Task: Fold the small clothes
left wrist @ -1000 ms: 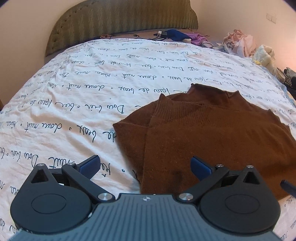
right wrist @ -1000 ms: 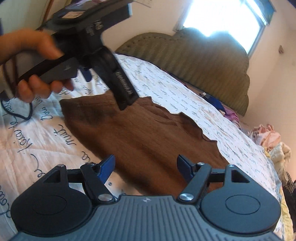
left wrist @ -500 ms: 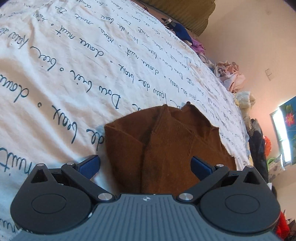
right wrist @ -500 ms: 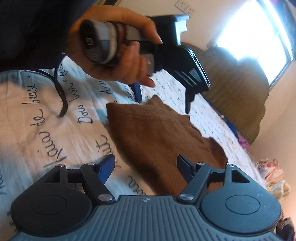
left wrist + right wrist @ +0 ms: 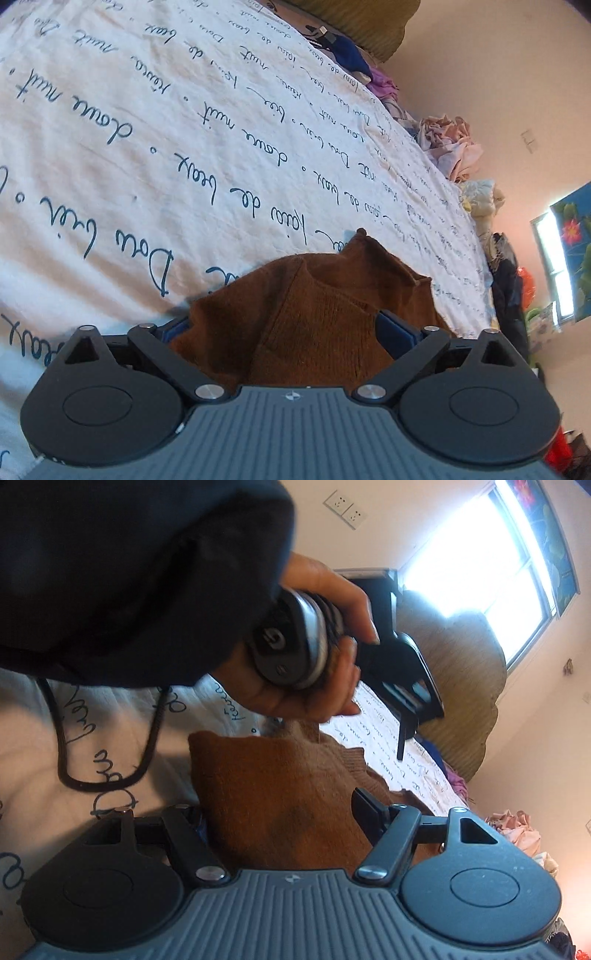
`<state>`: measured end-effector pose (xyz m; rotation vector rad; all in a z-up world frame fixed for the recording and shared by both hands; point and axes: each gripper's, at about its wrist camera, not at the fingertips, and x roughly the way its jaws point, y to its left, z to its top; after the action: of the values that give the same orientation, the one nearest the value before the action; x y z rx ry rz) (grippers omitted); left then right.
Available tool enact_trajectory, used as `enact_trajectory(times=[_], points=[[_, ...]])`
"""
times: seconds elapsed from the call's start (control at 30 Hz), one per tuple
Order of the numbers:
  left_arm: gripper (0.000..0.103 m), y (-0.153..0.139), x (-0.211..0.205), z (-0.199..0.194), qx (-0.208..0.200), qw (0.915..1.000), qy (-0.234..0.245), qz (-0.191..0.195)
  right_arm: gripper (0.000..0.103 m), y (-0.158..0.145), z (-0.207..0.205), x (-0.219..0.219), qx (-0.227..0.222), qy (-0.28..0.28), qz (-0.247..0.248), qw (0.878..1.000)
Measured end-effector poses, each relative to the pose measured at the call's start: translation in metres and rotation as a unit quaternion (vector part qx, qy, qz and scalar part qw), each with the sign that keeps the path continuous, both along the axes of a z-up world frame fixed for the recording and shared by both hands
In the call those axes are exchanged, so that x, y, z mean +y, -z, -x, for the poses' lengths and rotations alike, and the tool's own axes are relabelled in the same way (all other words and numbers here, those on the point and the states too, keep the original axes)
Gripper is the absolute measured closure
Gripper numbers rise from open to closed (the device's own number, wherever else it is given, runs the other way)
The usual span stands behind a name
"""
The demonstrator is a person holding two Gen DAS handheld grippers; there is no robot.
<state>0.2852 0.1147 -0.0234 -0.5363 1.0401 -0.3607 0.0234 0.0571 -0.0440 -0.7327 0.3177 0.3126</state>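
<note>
Brown knit sweater partly folded, flat on the bed. Its near edge lies between both claws' closing jaws.

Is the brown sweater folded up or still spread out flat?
Partly folded: the brown sweater shows one knit layer lapped over another, on the bed sheet.

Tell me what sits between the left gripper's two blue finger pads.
The brown knitted sweater bunches between the closing left gripper; its pads aren't visibly pressing it, per the left wrist view.
</note>
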Motion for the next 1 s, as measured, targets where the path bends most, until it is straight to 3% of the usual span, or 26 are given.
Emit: enact_trajectory(times=[0.07, 0.13, 0.2, 0.23, 0.27, 0.3, 0.53, 0.77, 1.0], points=[[0.025, -0.003, -0.013, -0.002, -0.010, 0.9988, 0.006, -0.047, 0.063, 0.001, -0.003, -0.001, 0.014, -0.008, -0.003, 1.000], [0.040, -0.005, -0.021, -0.003, -0.018, 0.9960, 0.007, -0.087, 0.071, 0.002, -0.001, 0.000, 0.017, -0.013, -0.004, 1.000], [0.064, -0.007, -0.025, -0.004, -0.018, 0.9926, -0.002, -0.120, 0.085, 0.002, 0.000, 0.000, 0.015, -0.016, -0.006, 1.000], [0.070, -0.007, -0.025, -0.003, -0.017, 0.9922, -0.004, -0.123, 0.088, 0.001, 0.002, -0.002, 0.013, -0.017, -0.009, 1.000], [0.083, -0.007, -0.024, -0.003, -0.016, 0.9925, -0.004, -0.121, 0.089, 0.000, 0.003, -0.004, 0.009, -0.018, -0.011, 1.000], [0.086, -0.008, -0.022, -0.002, -0.014, 0.9928, -0.004, -0.119, 0.091, -0.001, 0.004, -0.005, 0.006, -0.020, -0.013, 1.000], [0.088, -0.034, -0.039, 0.015, -0.039, 0.9844, -0.014, -0.171, 0.093, -0.009, 0.008, -0.032, -0.023, -0.021, -0.047, 0.998], [0.089, -0.073, -0.082, 0.029, -0.077, 0.9707, -0.006, -0.227, 0.094, -0.033, 0.016, -0.078, -0.053, 0.015, -0.084, 0.995], [0.089, -0.093, -0.130, 0.036, -0.105, 0.9606, 0.014, -0.257, 0.094, -0.042, 0.014, -0.121, -0.063, 0.055, -0.111, 0.990]])
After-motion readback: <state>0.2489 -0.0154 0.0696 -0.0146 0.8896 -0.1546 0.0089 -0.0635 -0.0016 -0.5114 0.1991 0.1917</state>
